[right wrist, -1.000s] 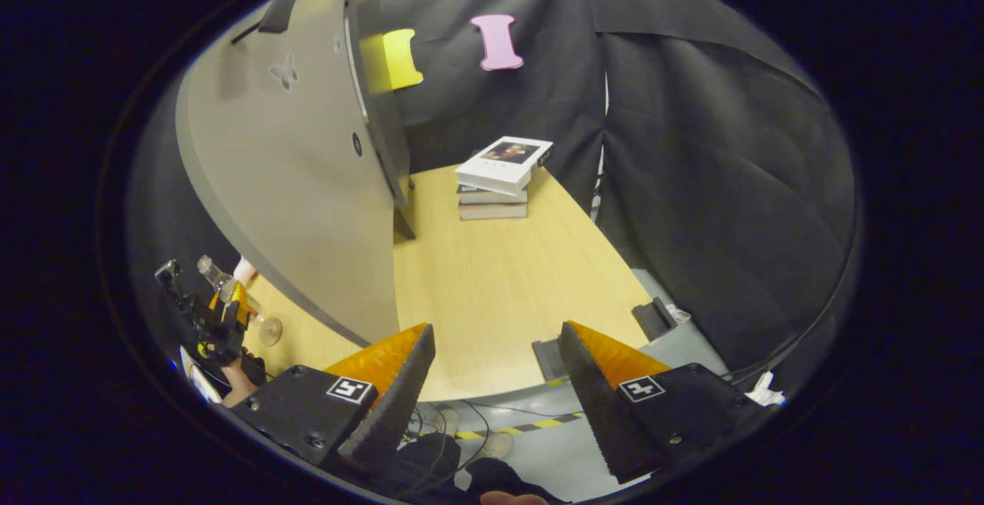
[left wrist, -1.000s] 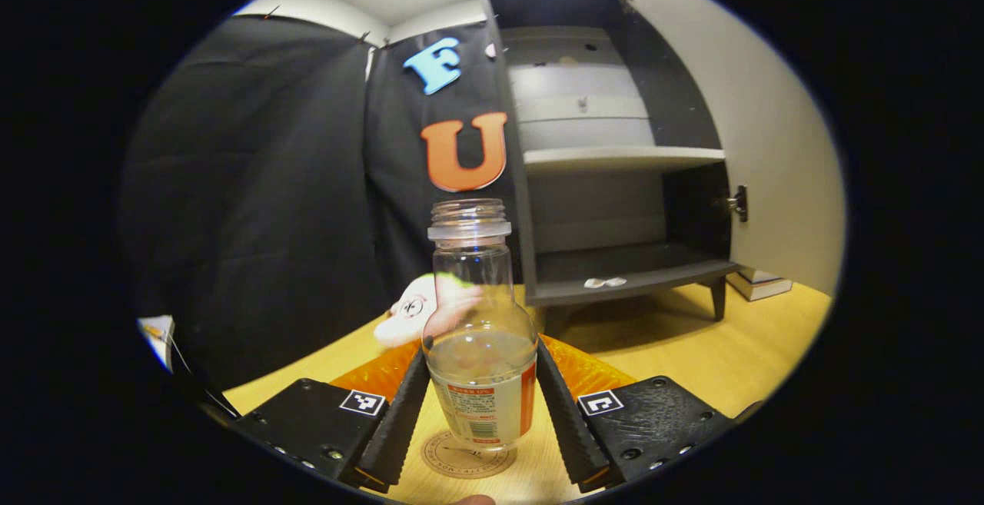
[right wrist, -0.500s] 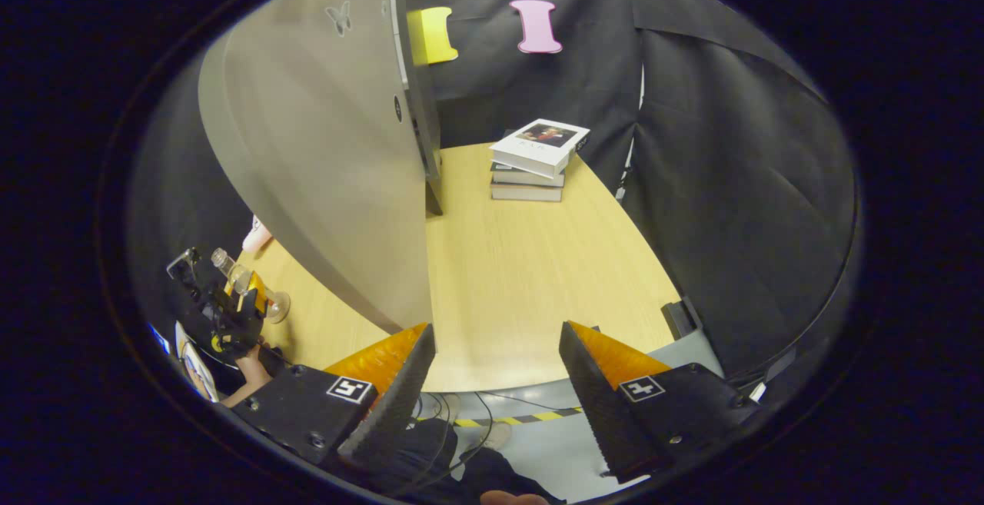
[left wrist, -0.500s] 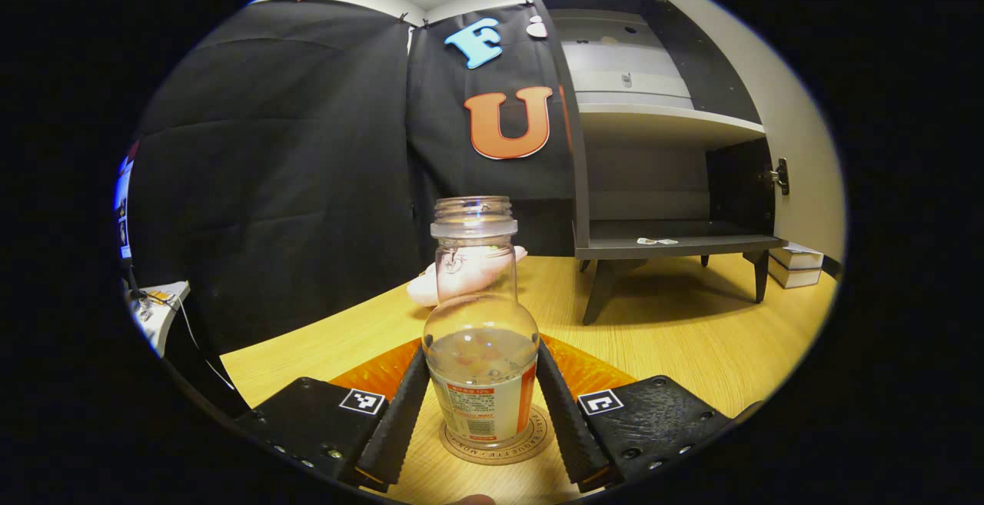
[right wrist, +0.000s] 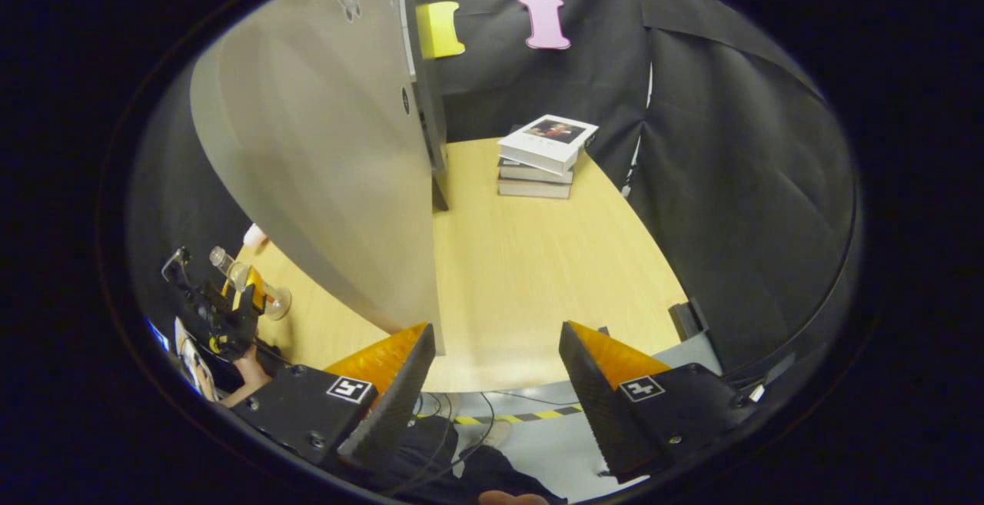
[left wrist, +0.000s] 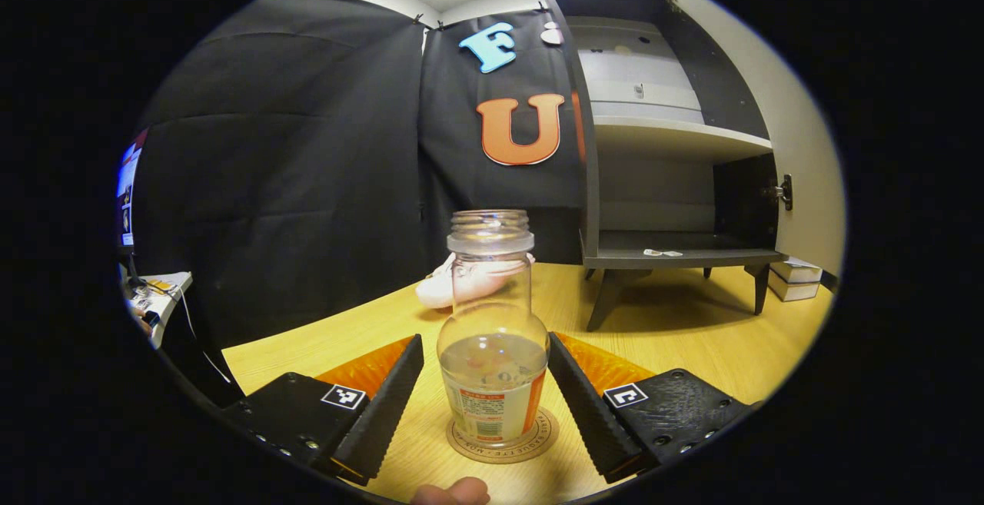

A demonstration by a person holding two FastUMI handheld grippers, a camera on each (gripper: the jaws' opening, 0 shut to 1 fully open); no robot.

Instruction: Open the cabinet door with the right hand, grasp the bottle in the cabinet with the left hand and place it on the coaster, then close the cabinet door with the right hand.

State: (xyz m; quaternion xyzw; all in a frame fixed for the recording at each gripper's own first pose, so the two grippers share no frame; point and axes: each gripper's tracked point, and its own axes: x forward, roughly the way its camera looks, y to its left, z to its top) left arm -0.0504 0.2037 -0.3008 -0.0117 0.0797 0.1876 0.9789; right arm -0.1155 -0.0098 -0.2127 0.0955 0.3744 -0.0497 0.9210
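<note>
Upright, the bottle stood on the coaster between the left gripper's released jaws, neither touching it. The right gripper hung spread and empty beside the open cabinet door.

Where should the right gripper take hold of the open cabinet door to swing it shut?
Probably the cabinet door at its free vertical edge, from the open side. That thin edge faces the open right gripper, far from the hinges, and no handle is visible.
</note>
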